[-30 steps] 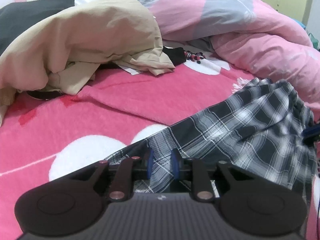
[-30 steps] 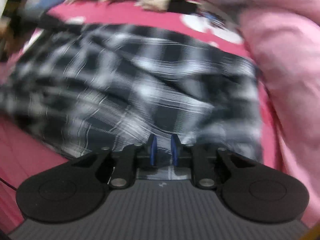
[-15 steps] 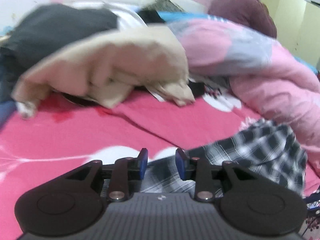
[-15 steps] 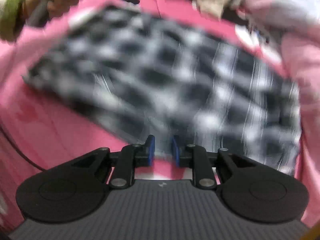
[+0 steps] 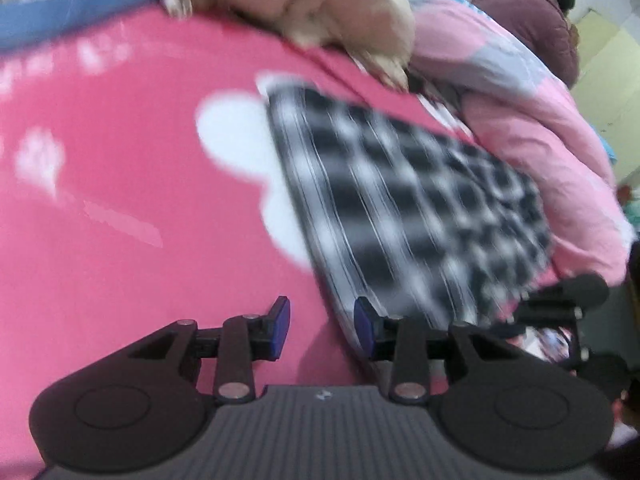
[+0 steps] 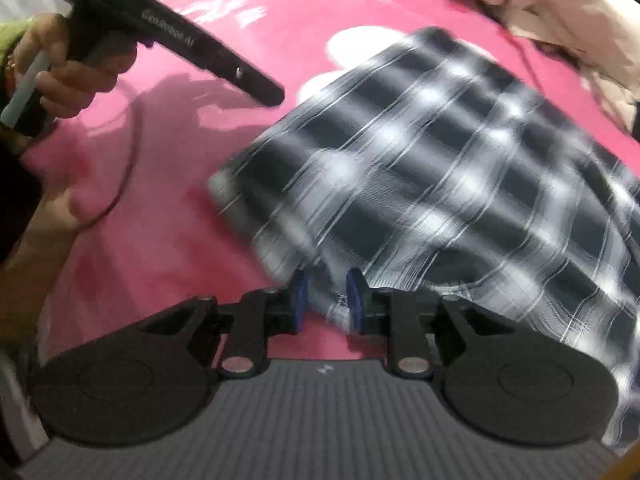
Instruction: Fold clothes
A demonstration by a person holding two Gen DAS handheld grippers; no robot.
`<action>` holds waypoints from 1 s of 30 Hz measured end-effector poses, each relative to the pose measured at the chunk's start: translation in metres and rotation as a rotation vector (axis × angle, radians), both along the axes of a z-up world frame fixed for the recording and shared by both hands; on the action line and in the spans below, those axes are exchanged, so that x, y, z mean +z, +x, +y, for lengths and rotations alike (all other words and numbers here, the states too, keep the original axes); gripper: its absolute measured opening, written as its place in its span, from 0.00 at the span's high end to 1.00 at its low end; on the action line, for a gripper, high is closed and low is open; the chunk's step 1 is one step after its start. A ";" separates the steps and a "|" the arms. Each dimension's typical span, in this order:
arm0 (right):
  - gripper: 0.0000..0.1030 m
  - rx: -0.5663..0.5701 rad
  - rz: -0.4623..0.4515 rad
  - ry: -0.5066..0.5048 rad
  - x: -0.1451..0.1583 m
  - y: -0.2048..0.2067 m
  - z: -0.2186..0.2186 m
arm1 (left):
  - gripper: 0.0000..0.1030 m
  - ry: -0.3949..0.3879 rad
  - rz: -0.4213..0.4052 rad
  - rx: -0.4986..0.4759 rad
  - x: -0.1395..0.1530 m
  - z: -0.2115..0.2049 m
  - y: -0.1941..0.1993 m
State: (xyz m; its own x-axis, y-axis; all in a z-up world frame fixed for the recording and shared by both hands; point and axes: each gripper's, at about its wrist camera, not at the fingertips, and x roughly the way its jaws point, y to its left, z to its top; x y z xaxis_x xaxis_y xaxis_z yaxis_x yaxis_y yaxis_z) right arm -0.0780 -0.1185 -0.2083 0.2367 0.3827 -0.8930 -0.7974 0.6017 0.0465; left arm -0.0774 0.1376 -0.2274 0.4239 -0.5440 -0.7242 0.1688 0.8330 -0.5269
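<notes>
The plaid garment (image 6: 440,184), black and white checks with thin white lines, lies spread on the pink bed (image 5: 120,220). It looks folded into a rough rectangle with one long straight edge on its left side, running from a far corner over the white flower print down to the near end. In the left wrist view the plaid garment (image 5: 408,216) stretches diagonally away, its far right side close to the pink quilt (image 5: 560,160). Its near edge sits between the right fingers (image 6: 354,300). A beige garment (image 5: 320,4) lies crumpled beyond its far corner. Motion blur hides finer creases.
</notes>
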 end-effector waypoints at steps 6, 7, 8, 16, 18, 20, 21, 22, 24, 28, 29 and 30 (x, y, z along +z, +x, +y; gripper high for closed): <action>0.61 0.053 -0.150 0.031 0.040 -0.026 0.009 | 0.61 -0.138 0.069 0.019 -0.016 0.007 0.005; 0.54 0.078 -0.176 0.034 0.041 -0.027 0.016 | 0.61 -0.163 0.089 0.022 -0.019 0.010 0.008; 0.51 0.102 -0.199 0.038 0.040 -0.027 0.024 | 0.61 -0.185 0.107 0.024 -0.022 0.013 0.011; 0.39 0.207 -0.304 -0.061 0.005 -0.033 0.069 | 0.67 -0.325 0.172 0.006 -0.036 0.012 0.018; 0.39 0.238 -0.319 -0.086 -0.008 -0.033 0.076 | 0.76 -0.336 0.183 0.016 -0.040 0.010 0.019; 0.34 0.258 -0.348 -0.105 -0.016 -0.037 0.081 | 0.83 -0.351 0.187 0.016 -0.041 0.010 0.020; 0.29 0.262 -0.367 -0.109 -0.018 -0.038 0.083 | 0.83 -0.371 0.190 0.016 -0.040 0.011 0.020; 0.26 0.265 -0.388 -0.112 -0.020 -0.040 0.084 | 0.84 -0.395 0.192 0.015 -0.039 0.012 0.021; 0.24 0.266 -0.416 -0.113 -0.021 -0.043 0.087 | 0.85 -0.449 0.193 0.019 -0.037 0.014 0.022; 0.25 0.234 -0.461 -0.102 -0.020 -0.040 0.088 | 0.86 -0.498 0.171 -0.002 -0.027 0.012 0.025; 0.27 0.220 -0.469 -0.097 -0.019 -0.039 0.087 | 0.86 -0.498 0.161 -0.010 -0.024 0.010 0.025; 0.29 0.205 -0.477 -0.092 -0.018 -0.038 0.087 | 0.86 -0.499 0.153 -0.017 -0.022 0.008 0.026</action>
State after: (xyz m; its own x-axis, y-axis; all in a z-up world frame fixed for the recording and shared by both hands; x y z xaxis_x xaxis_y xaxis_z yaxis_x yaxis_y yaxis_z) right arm -0.1162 -0.0316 -0.2259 0.5534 0.3887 -0.7366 -0.8189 0.4154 -0.3960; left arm -0.0515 0.1459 -0.2495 0.3218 -0.8446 -0.4279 0.0703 0.4721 -0.8788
